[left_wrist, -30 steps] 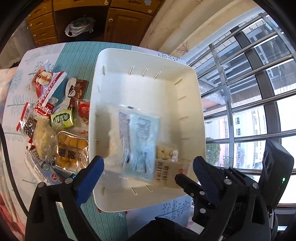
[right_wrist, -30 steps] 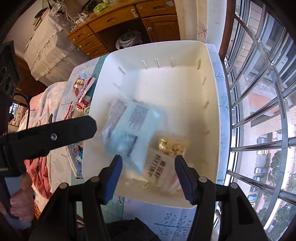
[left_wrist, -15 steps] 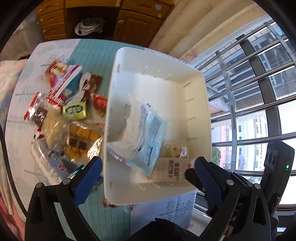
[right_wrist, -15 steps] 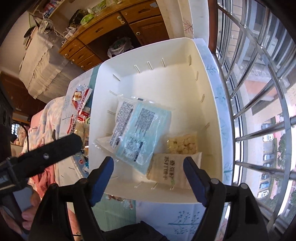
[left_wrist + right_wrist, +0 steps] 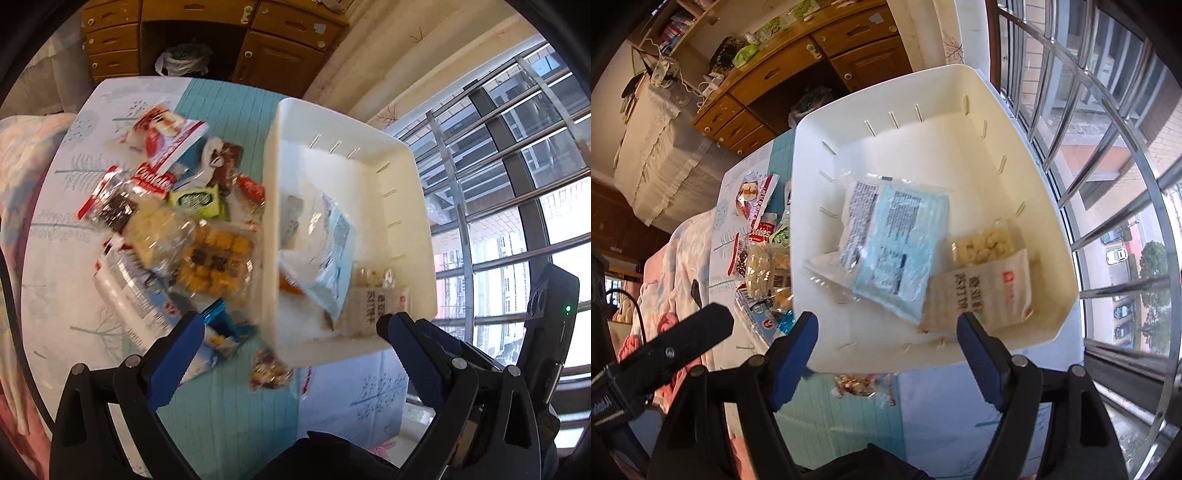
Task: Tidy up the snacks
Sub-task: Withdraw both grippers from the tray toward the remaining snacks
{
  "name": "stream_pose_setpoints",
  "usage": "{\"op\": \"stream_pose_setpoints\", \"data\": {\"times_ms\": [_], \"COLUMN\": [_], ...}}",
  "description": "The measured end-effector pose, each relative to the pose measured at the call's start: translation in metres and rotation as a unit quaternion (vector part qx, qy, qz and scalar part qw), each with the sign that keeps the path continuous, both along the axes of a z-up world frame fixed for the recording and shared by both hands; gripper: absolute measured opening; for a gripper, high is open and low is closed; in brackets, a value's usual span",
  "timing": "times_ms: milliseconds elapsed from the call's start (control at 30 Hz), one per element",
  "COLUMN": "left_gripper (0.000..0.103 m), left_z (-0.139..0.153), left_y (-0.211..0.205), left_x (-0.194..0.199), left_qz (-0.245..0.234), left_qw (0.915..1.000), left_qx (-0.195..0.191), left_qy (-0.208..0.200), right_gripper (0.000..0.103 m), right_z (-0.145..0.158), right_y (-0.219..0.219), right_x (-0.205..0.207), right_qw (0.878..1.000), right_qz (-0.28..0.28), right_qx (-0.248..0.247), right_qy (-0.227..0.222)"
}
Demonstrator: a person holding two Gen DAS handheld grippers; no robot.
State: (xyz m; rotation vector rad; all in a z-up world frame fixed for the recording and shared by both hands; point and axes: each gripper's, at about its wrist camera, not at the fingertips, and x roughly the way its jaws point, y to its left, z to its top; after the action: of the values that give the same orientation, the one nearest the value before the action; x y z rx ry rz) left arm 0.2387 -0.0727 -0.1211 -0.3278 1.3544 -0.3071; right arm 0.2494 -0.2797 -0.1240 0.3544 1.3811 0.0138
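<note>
The white bin (image 5: 417, 206) (image 5: 942, 147) stands on the teal-and-white tablecloth by the window. In it lie a light blue packet (image 5: 332, 258) (image 5: 897, 251) and, partly under it, a beige packet of pale nuts (image 5: 373, 306) (image 5: 986, 291). Left of the bin is a heap of snacks: yellow cakes (image 5: 214, 262), a green pack (image 5: 195, 199), a red cookie pack (image 5: 162, 155). My left gripper (image 5: 290, 328) hangs open above the bin's near left corner, holding nothing. My right gripper (image 5: 886, 325) is open and empty over the bin's near wall.
A small wrapped candy packet (image 5: 271, 369) (image 5: 860, 384) lies on the cloth just in front of the bin. Window bars (image 5: 1108, 166) run close along the bin's right side. A wooden cabinet (image 5: 229, 44) stands beyond the table and bedding (image 5: 672, 258) to its left.
The right gripper's jaws have spread wider and drawn back from the blue packet, which now lies still in the bin. The left gripper has slid left toward the snack heap.
</note>
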Motion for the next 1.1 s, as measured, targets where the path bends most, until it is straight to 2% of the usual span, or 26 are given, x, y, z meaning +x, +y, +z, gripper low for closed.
{"op": "stream_pose_setpoints", "data": {"times_ms": [333, 667, 967, 1100], "left_gripper": [0.1, 0.1, 0.1, 0.1], "left_z": [0.014, 0.025, 0.031, 0.029], "left_y": [0.062, 0.118, 0.158, 0.169], "left_x": [-0.033, -0.059, -0.067, -0.067], "left_qz": [-0.058, -0.119, -0.162, -0.169], "left_qw": [0.9983, 0.9922, 0.984, 0.9818], "left_qx": [0.006, 0.029, 0.062, 0.076], "left_qy": [-0.01, -0.026, -0.041, -0.04], "right_gripper": [0.078, 0.078, 0.078, 0.078], "right_z": [0.018, 0.019, 0.009, 0.002], "right_y": [0.047, 0.087, 0.108, 0.112], "right_x": [-0.037, -0.076, -0.121, -0.138], "right_qw": [0.996, 0.986, 0.974, 0.969], "right_qz": [-0.086, -0.151, -0.203, -0.227], "right_qx": [-0.02, -0.04, -0.07, -0.068], "right_qy": [-0.03, -0.05, -0.068, -0.068]}}
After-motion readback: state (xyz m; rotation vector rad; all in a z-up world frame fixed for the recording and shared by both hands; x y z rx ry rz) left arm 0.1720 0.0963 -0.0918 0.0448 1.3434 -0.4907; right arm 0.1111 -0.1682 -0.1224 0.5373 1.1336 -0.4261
